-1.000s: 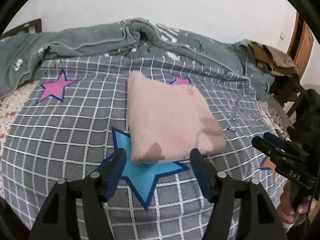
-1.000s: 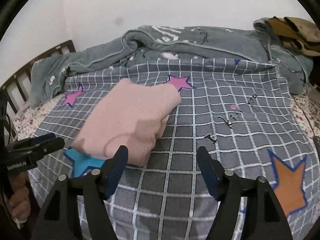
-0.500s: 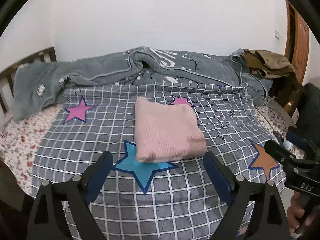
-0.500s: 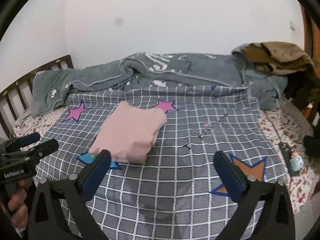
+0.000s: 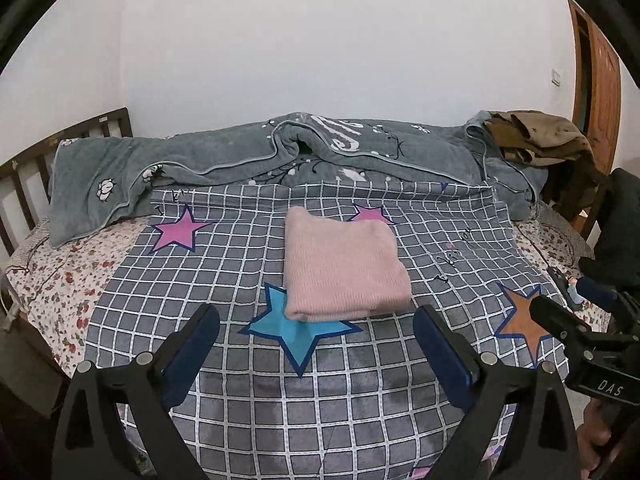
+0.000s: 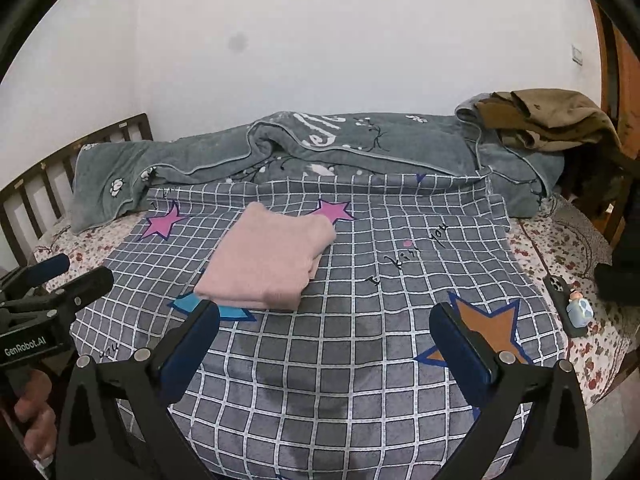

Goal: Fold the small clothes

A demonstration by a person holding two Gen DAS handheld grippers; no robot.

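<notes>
One garment: pink knit (image 5: 344,266), mid-frame, folded on checked sheet (image 5: 240,280).
Handling: likely soft, light, floppy.
Hold: near folded edge, probably.
Left gripper (image 5: 316,334): spread, just widened, empty.
Right gripper (image 6: 324,330): spread, empty.

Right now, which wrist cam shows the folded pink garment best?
Left wrist: the pink garment sits centred and square-on, with all edges visible. In the right wrist view it lies left of centre, seen obliquely, its near corner just behind a finger tip; that view shows the stacked layers instead.
</notes>
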